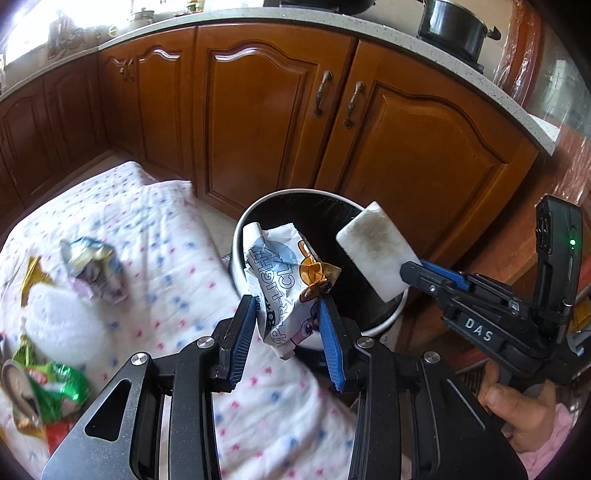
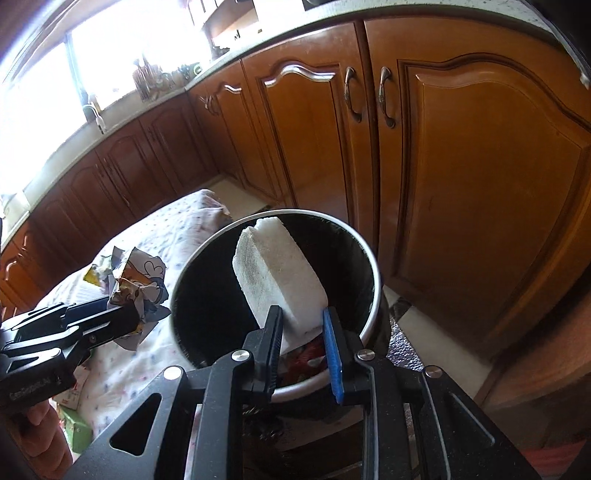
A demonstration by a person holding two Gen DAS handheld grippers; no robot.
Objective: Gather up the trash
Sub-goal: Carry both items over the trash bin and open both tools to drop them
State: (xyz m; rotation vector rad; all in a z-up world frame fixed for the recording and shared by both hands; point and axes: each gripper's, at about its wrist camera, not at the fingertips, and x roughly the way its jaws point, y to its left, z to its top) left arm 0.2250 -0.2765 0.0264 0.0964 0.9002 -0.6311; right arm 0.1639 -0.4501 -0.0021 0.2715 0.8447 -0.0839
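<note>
Brown wooden cabinets [image 2: 306, 122], pale countertop [image 1: 258, 16], bright window [image 2: 74, 55], sunlit kitchen

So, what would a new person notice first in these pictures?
Probably the white sponge clamped in the right gripper, held over the open black bin. Next, the crumpled wrapper in the left gripper, at the bin's rim. More wrappers lie on the dotted cloth.

Wood cabinet doors [image 1: 266, 122] run along back wall, arched panels, paired metal handles [image 1: 338, 98] at centre. Speckled countertop [image 1: 303, 18] above. Black pot [image 1: 452, 26] on burner, upper right. Bright window [image 2: 48, 74] w/ faucet [image 2: 94, 112] at far left. Pale floor strip at cabinet base.
</note>
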